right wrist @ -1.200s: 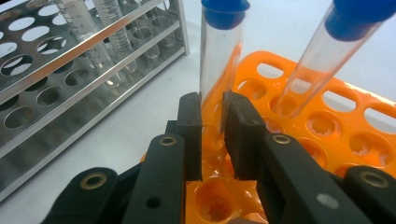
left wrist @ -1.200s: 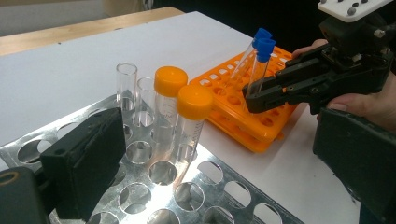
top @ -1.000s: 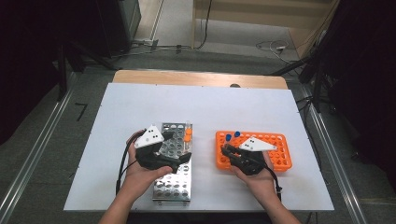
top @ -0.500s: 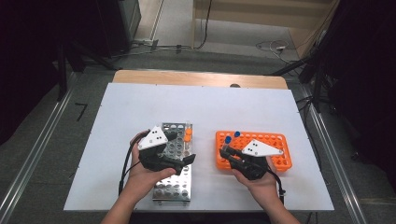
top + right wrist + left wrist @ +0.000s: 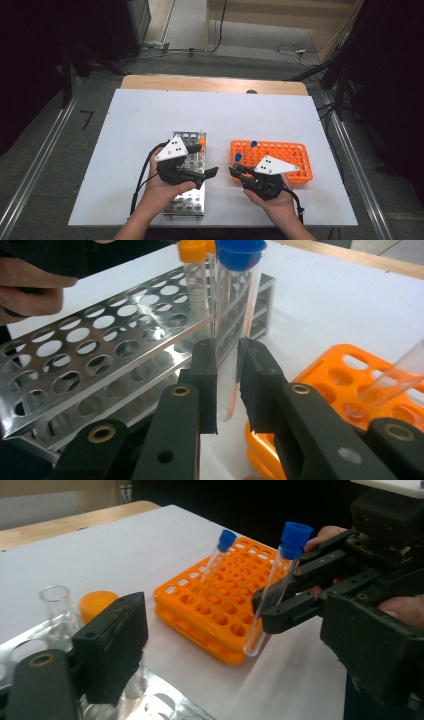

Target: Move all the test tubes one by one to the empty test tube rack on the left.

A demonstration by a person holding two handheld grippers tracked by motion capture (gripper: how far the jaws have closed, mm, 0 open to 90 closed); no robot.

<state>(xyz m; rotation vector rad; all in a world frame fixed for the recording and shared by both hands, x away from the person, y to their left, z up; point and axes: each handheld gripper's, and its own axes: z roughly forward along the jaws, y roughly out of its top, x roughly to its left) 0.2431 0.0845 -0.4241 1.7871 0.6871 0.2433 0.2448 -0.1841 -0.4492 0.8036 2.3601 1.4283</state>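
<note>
Blue-capped tube (image 5: pixel 235 330) upright, cap up

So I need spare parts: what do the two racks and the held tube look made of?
Perforated grey rack: likely polished metal, mirror reflections. Orange grid rack: moulded plastic, matte. Clear blue-capped tube in the right hand-held gripper: transparent, glass or plastic.

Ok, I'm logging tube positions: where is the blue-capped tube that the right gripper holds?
The blue-capped tube is clamped upright in the right gripper, in the gap between the orange rack and the metal rack.
</note>
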